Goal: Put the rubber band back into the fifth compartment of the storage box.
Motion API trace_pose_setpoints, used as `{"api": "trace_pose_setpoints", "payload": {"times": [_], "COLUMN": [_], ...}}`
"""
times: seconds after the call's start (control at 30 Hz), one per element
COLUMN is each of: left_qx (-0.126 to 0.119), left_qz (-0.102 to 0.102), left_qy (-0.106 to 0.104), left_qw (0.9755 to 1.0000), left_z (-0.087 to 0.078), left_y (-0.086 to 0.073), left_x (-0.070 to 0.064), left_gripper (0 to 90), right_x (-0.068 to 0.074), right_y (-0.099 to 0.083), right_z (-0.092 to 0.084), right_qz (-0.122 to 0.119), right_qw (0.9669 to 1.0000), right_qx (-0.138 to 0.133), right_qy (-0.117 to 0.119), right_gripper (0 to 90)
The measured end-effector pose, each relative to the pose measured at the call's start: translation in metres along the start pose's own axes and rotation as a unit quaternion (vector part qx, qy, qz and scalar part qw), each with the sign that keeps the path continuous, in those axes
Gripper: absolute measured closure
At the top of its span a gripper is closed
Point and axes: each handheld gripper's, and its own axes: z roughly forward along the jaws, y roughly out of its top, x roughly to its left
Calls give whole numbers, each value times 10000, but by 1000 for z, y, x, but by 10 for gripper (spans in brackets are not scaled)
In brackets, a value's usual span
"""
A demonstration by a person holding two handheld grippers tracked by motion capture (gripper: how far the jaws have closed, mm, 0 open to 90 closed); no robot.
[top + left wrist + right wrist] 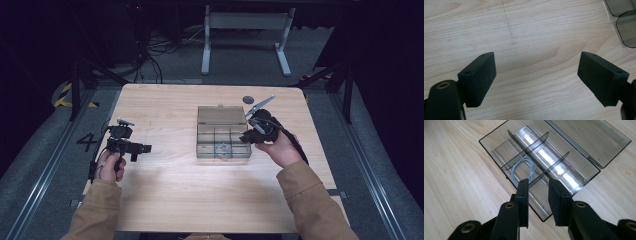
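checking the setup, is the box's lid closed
No, the lid lies folded flat open behind the box, its compartments uncovered.

Numeral "4" (pixel 86 142) on grey floor left of table (pixel 165 200); no other legible txt.

We wear tan sleeves (pixel 310 200) with turned cuffs on both forearms. Our left gripper (pixel 536 75) is matte black, its two jaws ending in thick rectangular pads (pixel 477 77) with a rough grainy face and small holes at the corners; a brass-ringed screw hole sits below. Our right gripper (pixel 537 192) has the same black build, brass-ringed holes, and a grey three-cornered plate (pixel 260 105) on top.
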Motion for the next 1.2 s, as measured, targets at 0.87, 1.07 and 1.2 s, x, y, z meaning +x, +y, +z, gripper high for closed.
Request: {"api": "trace_pose_setpoints", "payload": {"times": [0.87,1.07,1.2], "left_qx": [18,12,19], "left_qz": [-12,-15,-16], "left_qy": [2,0,2], "left_qw": [10000,10000,10000], "left_z": [0,1,1], "left_y": [0,0,0], "left_x": [1,0,0], "left_gripper": [161,161,161], "right_x": [-6,0,5], "right_y": [-53,-68,-78], "right_z": [-34,-32,-27], "right_qz": [110,6,-22], "right_qw": [9995,9993,9992], "right_qx": [-279,-319,-317], "right_qy": [126,207,235], "right_gripper": [636,619,608]}}
